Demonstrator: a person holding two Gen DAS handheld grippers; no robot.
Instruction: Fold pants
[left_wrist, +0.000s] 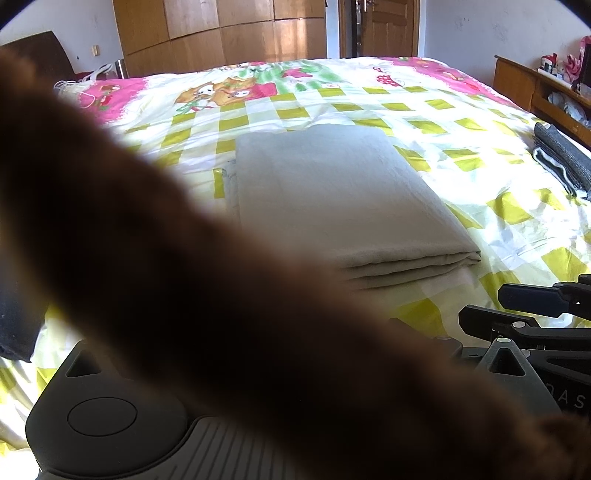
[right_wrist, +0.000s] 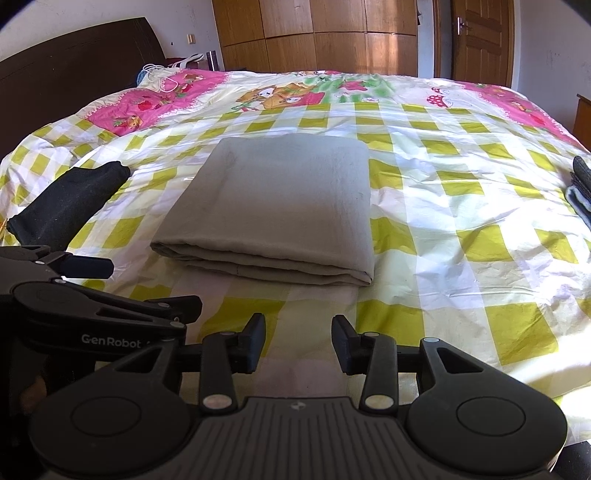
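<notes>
The pants (right_wrist: 273, 210) lie folded into a flat grey rectangle on the bed (right_wrist: 461, 221), directly ahead of the right tongs (right_wrist: 298, 341) and apart from them. The right tongs are released: the two fingers stand separated with bare checkered cover between them, holding nothing.

The right wrist view also shows the left tongs (right_wrist: 146, 284) just to the left of the right tongs, fingers pointing toward the pants. From this angle their state cannot be determined. A black garment (right_wrist: 70, 203) lies beyond the left tongs, to the left of the pants.

In the left wrist view, a blurred brown shape (left_wrist: 203, 295) close to the lens covers most of the frame, including the left tongs' own fingers. The right tongs (left_wrist: 517, 310) appear at the lower right. A folded dark grey item (left_wrist: 561, 158) lies far to the right.
</notes>
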